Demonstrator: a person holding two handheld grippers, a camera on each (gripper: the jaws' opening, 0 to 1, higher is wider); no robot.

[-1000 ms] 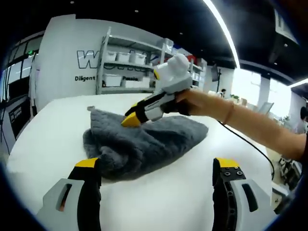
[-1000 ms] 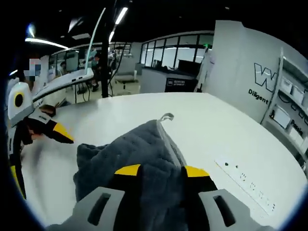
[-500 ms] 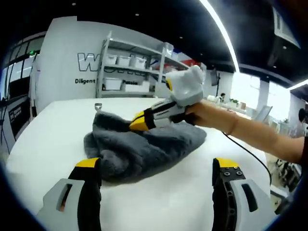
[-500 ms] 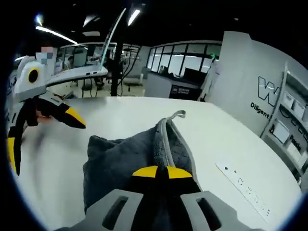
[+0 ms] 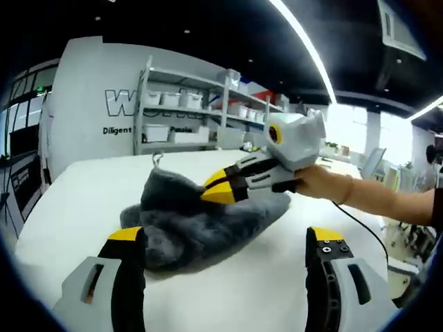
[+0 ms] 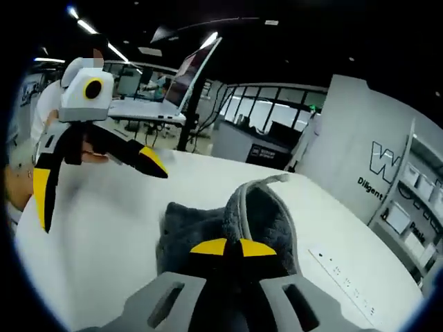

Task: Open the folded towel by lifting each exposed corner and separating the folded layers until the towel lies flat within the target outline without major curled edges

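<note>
Between the left tongs' (image 5: 225, 242) jaws: towel (image 5: 201, 218), bunched on the tabletop (image 5: 263, 277).
Left tongs: jaws wide apart, holding nothing.
Right tongs (image 6: 233, 247): tips clamped together on the towel's raised fold.
Towel loop (image 6: 266, 181): beyond the right tongs.

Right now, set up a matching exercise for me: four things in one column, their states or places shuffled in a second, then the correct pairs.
Things:
1. right gripper
2. left gripper
3. grey towel
4. storage shelves

States or places:
A. jaws apart, holding nothing
B. against the back wall, stacked with white bins
C. jaws shut on a fold of cloth
D. bunched on the white table, one part pulled up

Pairs: 1-C, 2-A, 3-D, 4-B
</note>
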